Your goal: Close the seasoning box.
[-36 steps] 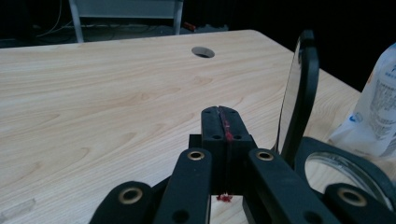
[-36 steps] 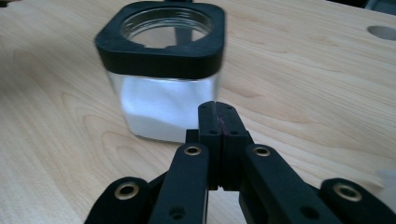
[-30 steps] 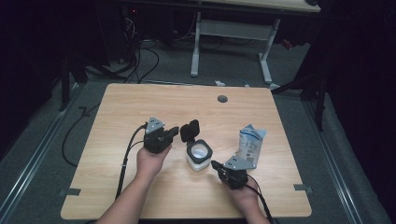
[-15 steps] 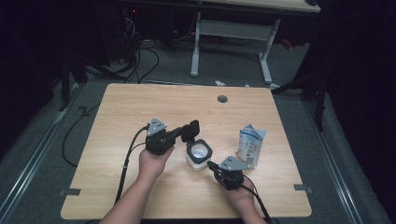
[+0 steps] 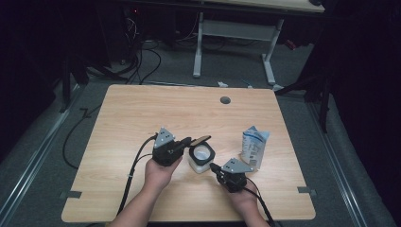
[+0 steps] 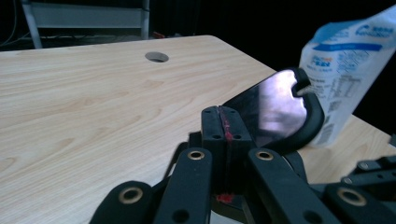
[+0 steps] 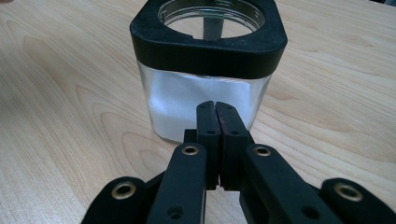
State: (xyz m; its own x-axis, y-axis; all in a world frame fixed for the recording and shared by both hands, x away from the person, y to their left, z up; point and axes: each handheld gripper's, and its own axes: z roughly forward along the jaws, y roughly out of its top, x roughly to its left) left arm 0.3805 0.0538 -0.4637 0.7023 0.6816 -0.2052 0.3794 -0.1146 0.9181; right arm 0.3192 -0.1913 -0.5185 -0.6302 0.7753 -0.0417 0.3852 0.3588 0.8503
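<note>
A: Step in hand? A lid (image 5: 200, 140) is being held by the left gripper (image 5: 187, 142) over the open jar (image 5: 200, 158), seemingly being carried to or from the mouth; which one can't be told.

B: Jaw states?

A: Left jaws are being kept pressed together, with the black lid's edge (image 6: 280, 112) seemingly pinched at their tips; the contact itself is hidden in the left gripper view. Right gripper (image 5: 213, 167) jaws are being kept together on nothing, tips (image 7: 217, 109) just touching or nearly touching the jar's glass wall (image 7: 205, 98).

B: Jar location?

A: Jar is being steadied at table (image 5: 142, 113) centre, slightly toward 6 o'clock. From the right gripper tips it lies at 11 o'clock; lid is tilted at the jar's 12 o'clock rim. White powder is being seen inside. A carton (image 5: 253, 147) is standing at the jar's 3 o'clock, apart.

B: Next move?

A: Likely the lid is to be levelled and squared to the collar (image 7: 210, 46), jar kept braced, or else set aside.
</note>
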